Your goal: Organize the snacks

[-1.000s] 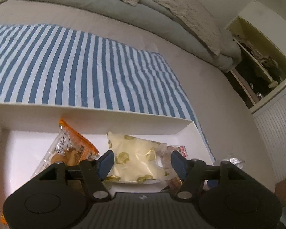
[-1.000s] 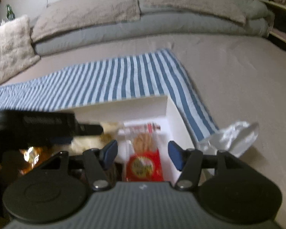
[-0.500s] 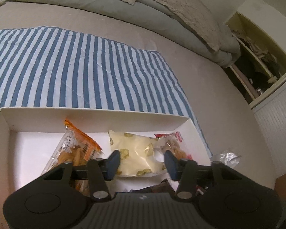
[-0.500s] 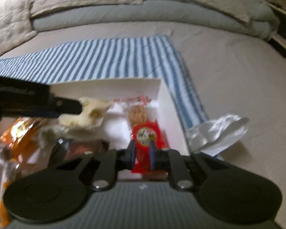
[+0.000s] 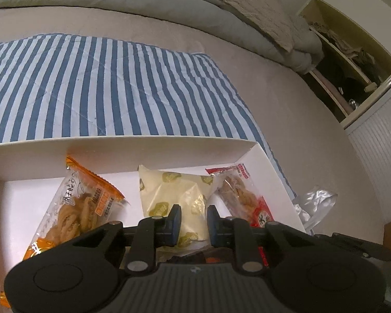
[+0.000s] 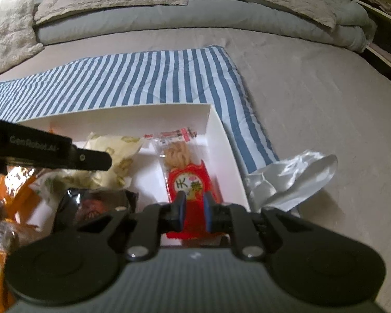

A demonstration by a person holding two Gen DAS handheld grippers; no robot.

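Both grippers shut over the snack box

My left gripper [image 5: 191, 224] and right gripper [image 6: 193, 214] have both narrowed from wide, holding nothing; the cream packet [image 5: 174, 198] and red packet [image 6: 189, 182] lie placed in the white box [image 5: 122, 148].

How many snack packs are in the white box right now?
4 visible: orange pack left, yellow pack middle, red pack right, dark pack nearest; more may be hidden.
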